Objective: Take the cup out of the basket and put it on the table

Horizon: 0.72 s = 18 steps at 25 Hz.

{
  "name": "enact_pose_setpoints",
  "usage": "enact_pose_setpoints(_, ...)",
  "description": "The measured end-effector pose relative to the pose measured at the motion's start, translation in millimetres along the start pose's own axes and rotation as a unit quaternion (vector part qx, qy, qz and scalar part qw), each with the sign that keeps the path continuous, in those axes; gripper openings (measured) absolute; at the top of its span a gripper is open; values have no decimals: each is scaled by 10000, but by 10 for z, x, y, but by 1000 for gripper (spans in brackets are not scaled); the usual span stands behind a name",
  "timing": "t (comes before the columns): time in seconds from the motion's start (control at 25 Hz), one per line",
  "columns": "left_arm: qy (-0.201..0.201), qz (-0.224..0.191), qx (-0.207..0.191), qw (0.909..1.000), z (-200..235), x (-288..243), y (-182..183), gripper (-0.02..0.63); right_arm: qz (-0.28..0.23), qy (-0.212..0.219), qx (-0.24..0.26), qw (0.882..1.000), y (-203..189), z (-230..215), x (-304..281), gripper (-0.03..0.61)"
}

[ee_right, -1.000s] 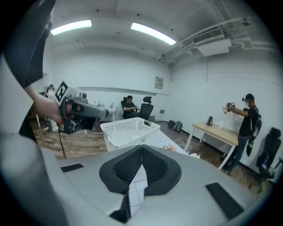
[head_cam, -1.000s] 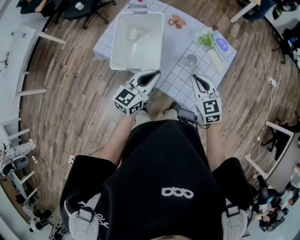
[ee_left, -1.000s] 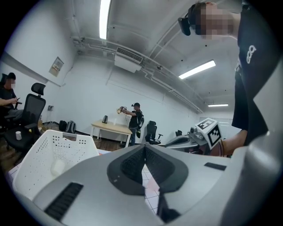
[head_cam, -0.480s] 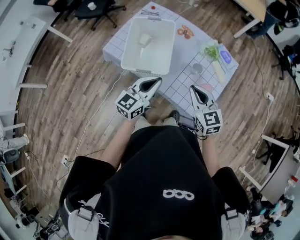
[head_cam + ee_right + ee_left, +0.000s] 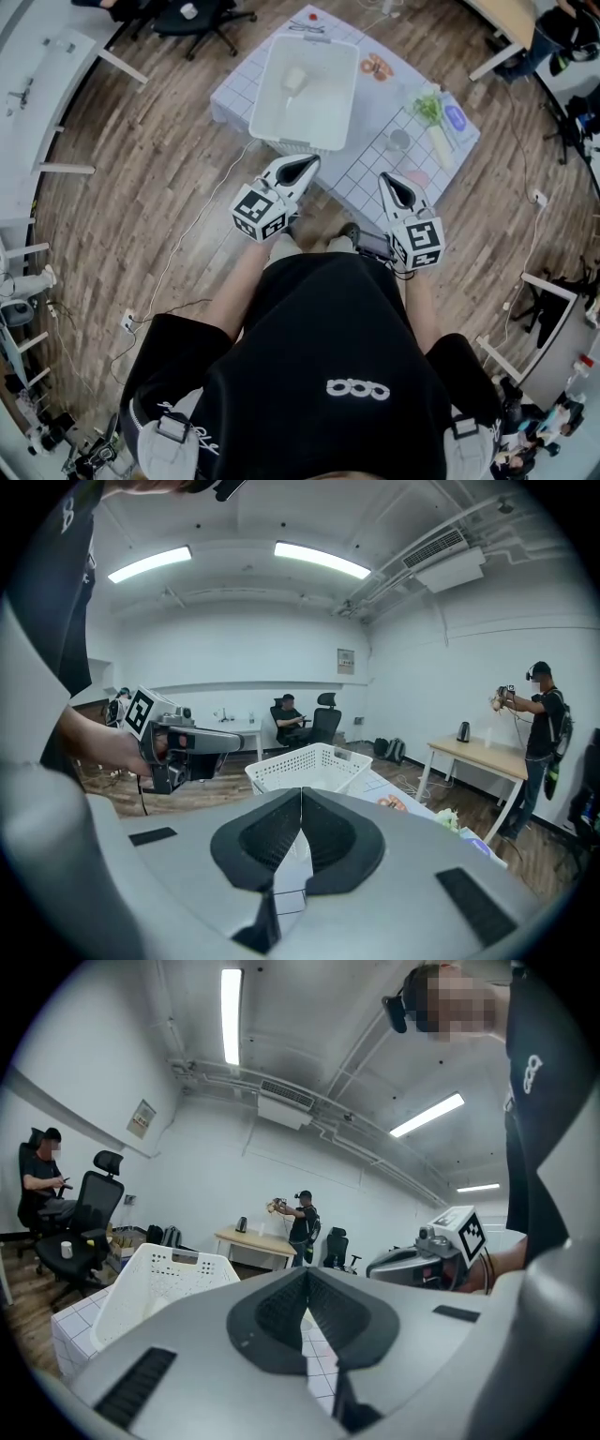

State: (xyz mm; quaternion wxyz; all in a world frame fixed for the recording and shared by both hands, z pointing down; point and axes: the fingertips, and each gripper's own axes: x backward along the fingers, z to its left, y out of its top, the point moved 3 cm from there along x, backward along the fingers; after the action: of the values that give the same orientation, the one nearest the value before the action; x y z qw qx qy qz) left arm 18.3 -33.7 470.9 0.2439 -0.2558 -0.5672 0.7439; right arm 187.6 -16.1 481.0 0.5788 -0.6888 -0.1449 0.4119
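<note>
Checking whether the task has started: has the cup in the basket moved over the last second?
No. The cup lies at the same spot in the white basket, in its far half; only the head view itself has shifted.

A wood-plank floor [image 5: 141,187] fills the room, with a thin cable [image 5: 192,234] trailing across it at the left. A low table [image 5: 354,169] under a white grid cloth stands in the middle. White desks [image 5: 28,112] line the far left, and black office chairs [image 5: 202,14] sit at the far end. The walls [image 5: 244,658] are plain white, one with a small poster [image 5: 346,660]. Long strip lights [image 5: 319,560] glow on the ceiling [image 5: 309,1016], near pipes [image 5: 216,1072] and an air unit [image 5: 281,1110]. A wooden desk [image 5: 483,752] stands at the right.
</note>
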Motion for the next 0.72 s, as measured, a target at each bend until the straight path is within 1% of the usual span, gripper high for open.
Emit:
enact_pose_setpoints(0.32,153,-78,180,9997,260,363,-10,9,78,24,47,10000,61,247,-219,25)
enact_pose_setpoints(0.52,226,-127,180,9995,550,710,17,8,58,-1,58,10000,171,528,-449,25)
enact_pose_setpoints(0.72,183,-138,152,9996,836,1073,55,8,-11,-77,57,10000,297,807,-697,25)
